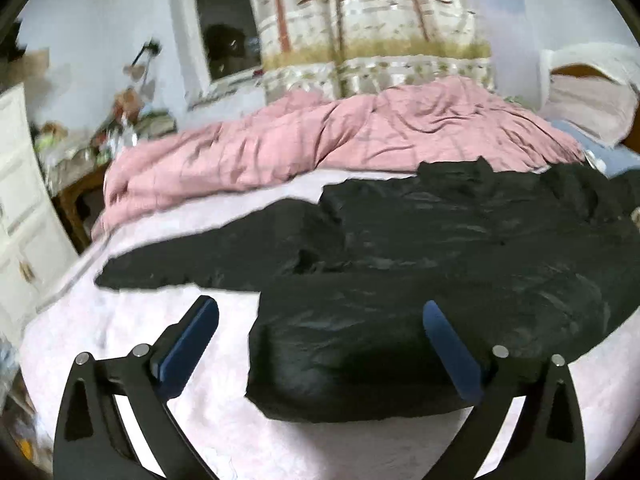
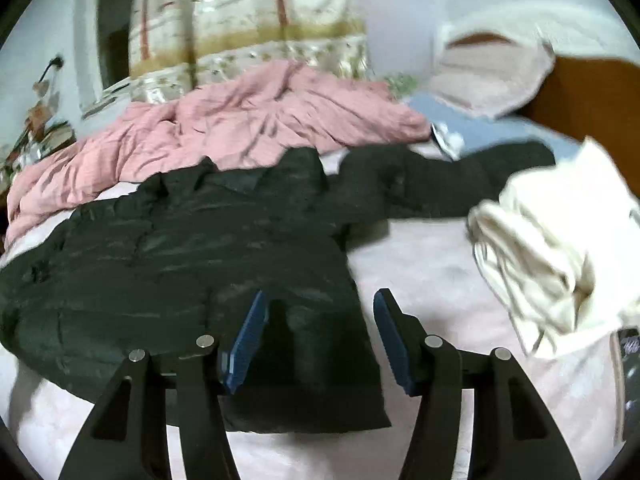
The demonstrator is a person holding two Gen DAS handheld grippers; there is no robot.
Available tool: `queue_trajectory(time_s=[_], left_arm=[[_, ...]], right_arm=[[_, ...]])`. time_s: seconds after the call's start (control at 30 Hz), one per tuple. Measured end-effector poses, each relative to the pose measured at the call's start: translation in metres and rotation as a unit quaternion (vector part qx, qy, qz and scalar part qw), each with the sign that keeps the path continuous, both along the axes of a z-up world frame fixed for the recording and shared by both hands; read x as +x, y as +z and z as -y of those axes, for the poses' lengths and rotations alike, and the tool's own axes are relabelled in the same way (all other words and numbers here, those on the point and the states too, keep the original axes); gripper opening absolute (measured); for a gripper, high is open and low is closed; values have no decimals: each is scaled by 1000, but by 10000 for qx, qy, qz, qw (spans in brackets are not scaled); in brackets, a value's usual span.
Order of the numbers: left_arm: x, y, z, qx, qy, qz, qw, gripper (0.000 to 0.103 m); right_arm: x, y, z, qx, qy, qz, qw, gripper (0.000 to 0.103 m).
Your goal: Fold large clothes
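A large black puffer jacket [image 1: 440,264] lies spread on the pale pink bed sheet [image 1: 132,336], one sleeve stretched out to the left. It also shows in the right wrist view [image 2: 180,256], with the other sleeve running right. My left gripper [image 1: 320,312] is open wide, above the jacket's near left hem corner, empty. My right gripper [image 2: 320,308] is open, its blue-padded fingers [image 2: 390,344] either side of the jacket's near right hem corner, not closed on it.
A crumpled pink quilt [image 1: 340,140] lies along the bed's far side. A cream garment pile [image 2: 560,248] sits at the right. A white cabinet [image 1: 16,208] and cluttered side table [image 1: 92,152] stand left. Patterned curtain [image 1: 372,24], window and headboard [image 2: 592,96] lie behind.
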State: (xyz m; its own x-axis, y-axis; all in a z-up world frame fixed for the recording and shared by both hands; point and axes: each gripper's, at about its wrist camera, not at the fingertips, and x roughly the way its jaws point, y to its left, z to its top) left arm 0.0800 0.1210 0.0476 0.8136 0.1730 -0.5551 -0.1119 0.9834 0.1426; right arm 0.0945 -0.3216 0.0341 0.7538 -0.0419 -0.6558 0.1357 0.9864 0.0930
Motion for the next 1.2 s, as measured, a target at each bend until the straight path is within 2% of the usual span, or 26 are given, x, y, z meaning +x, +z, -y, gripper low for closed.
queue_trajectory(time_s=[0.1, 0.17, 0.2, 0.23, 0.27, 0.3, 0.33, 0.37, 0.4, 0.47, 0.53, 0.7, 0.83, 0.87, 0.9, 0.93, 0.97, 1.0, 1.03, 1.07, 1.17, 1.2], left_arm=[[11, -12, -18, -238, 166, -233, 9993, 102], [16, -21, -24, -155, 258, -289, 9991, 101], [20, -25, -28, -188, 236, -313, 9991, 96], [22, -29, -30, -275, 173, -352, 9989, 92], [24, -32, -31, -360, 120, -394, 9985, 80], [29, -37, -33, -474, 41, -463, 9978, 62], [32, -40, -33, -534, 14, -525, 9972, 52], [36, -42, -33, -538, 29, -575, 9969, 33], [40, -45, -31, -497, 36, -552, 9972, 24], [44, -46, -28, -447, -18, -431, 9981, 23], [51, -49, -28, -461, 20, -532, 9975, 22], [69, -70, -36, -701, 121, -996, 9925, 22], [65, -75, -37, -773, 143, -1006, 9918, 22], [61, -72, -38, -776, 150, -940, 9924, 26], [57, -69, -39, -794, 159, -861, 9930, 42], [53, -66, -41, -833, 174, -793, 9932, 52], [47, -62, -43, -906, 175, -693, 9933, 70], [40, -58, -46, -1012, 162, -615, 9928, 80], [34, -56, -49, -1187, 132, -575, 9912, 82], [28, -54, -54, -1475, 81, -577, 9873, 86], [20, -58, -68, -2314, 56, -735, 9701, 88], [20, -64, -72, -2616, -5, -847, 9615, 88]], right_arm=[[6, -16, 6, 420, 273, -300, 9983, 59], [7, -23, 9, 519, 289, -402, 9974, 59], [8, -26, 10, 549, 275, -443, 9971, 52], [9, -29, 10, 548, 253, -487, 9970, 35], [10, -31, 11, 524, 196, -523, 9971, 25], [9, -33, 13, 494, 107, -535, 9973, 12], [8, -35, 14, 509, 66, -535, 9972, 9], [6, -35, 15, 520, 42, -534, 9972, 7], [3, -35, 15, 486, -15, -532, 9974, 6], [-3, -35, 13, 361, -87, -550, 9978, 5], [-13, -33, 11, 218, -135, -542, 9982, 4], [-22, -37, 8, 11, -143, -634, 9979, 4], [-23, -38, 11, 91, -131, -572, 9982, 5], [-25, -37, 11, 114, -130, -507, 9986, 5], [-27, -35, 13, 146, -131, -440, 9988, 10], [-29, -33, 14, 166, -144, -381, 9990, 16], [-31, -31, 15, 194, -157, -327, 9992, 21], [-35, -28, 18, 259, -165, -257, 9992, 37], [-37, -27, 20, 319, -158, -212, 9991, 56], [-38, -26, 22, 410, -136, -173, 9989, 62], [-36, -32, 33, 1085, -58, -400, 9933, 64], [-34, -38, 38, 1401, -11, -483, 9890, 64]])
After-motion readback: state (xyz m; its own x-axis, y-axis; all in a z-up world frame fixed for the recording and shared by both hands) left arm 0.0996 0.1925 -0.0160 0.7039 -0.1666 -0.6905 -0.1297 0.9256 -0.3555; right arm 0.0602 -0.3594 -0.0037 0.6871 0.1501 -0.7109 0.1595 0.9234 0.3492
